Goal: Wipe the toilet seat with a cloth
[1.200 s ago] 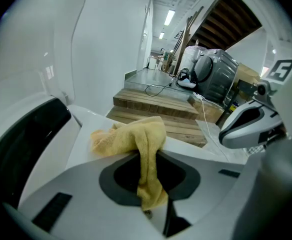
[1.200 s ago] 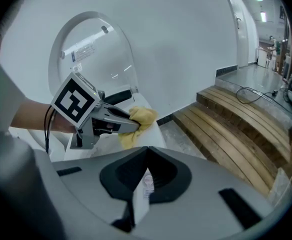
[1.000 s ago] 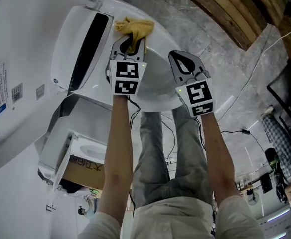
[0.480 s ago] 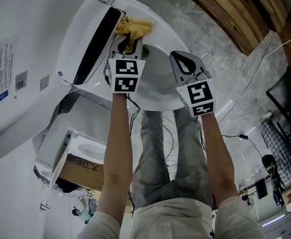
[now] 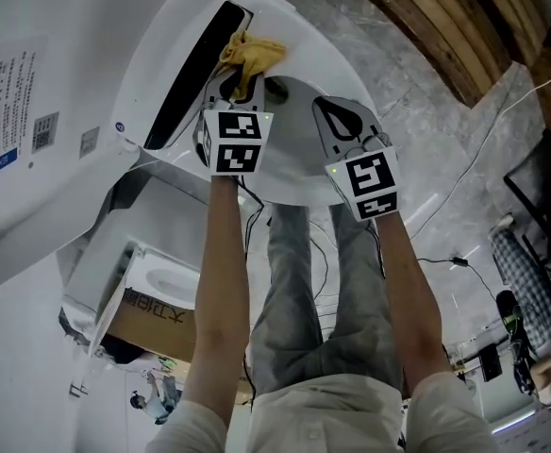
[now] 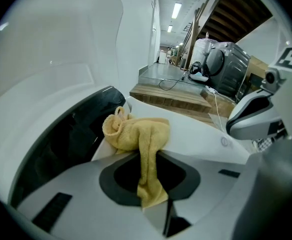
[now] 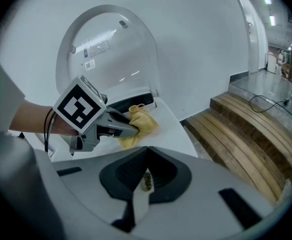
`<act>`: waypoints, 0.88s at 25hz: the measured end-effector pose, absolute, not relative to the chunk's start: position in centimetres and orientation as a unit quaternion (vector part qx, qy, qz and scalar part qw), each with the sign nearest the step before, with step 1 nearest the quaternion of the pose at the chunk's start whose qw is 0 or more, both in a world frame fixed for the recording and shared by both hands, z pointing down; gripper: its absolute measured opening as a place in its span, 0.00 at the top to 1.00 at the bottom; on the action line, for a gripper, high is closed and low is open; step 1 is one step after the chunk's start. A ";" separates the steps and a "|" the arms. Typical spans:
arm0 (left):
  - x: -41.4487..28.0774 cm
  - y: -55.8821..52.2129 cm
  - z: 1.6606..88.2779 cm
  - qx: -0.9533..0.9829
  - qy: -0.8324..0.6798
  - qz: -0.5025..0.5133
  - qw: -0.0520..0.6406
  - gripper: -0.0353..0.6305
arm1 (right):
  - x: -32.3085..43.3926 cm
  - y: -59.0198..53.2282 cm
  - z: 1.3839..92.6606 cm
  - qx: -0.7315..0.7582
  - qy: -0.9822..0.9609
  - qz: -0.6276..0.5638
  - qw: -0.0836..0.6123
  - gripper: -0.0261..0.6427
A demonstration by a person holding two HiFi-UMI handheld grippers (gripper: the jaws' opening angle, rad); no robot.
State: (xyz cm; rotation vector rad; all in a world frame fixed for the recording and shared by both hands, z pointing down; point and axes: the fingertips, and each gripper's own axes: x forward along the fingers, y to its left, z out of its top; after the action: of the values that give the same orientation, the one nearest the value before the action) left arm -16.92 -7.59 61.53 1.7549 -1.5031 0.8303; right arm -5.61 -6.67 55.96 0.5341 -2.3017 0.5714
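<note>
- Large indoor hall, a workshop or test space rather than a home bathroom.
- Toilet [image 5: 299, 163] stands free on grey stone floor [image 5: 417, 102] beside wooden steps [image 7: 246, 129].
- Ceiling strip lights [image 6: 176, 10], loose cable [image 6: 170, 84], cardboard box [image 5: 158, 317].

Left forearm [image 5: 221, 281], right forearm [image 5: 403, 291] bare, stretched forward side by side. Left gripper [image 5: 242, 80] — jaws clamped on crumpled yellow terry cloth [image 5: 254, 55]. Right gripper [image 5: 326, 107] — 2 jaws together.

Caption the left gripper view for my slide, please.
Left gripper shut on a yellow cloth, the bunched end resting on the white toilet seat.
</note>
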 end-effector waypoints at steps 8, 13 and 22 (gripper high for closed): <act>-18.0 -5.1 61.7 0.668 -0.578 0.327 0.336 0.82 | -6.0 -4.8 56.1 0.195 -0.889 0.215 0.354 0.95; -18.5 -3.3 61.7 0.663 -0.580 0.334 0.337 0.82 | -6.0 -3.7 55.9 0.192 -0.889 0.212 0.356 0.95; -20.0 0.6 61.7 0.648 -0.593 0.340 0.338 0.82 | -5.8 -1.0 55.8 0.183 -0.891 0.208 0.361 0.95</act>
State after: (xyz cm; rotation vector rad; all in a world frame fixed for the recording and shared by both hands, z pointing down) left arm -19.95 0.65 61.66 1.6874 -1.5443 0.8859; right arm -5.82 -1.03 55.85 0.4707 -2.2954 0.5355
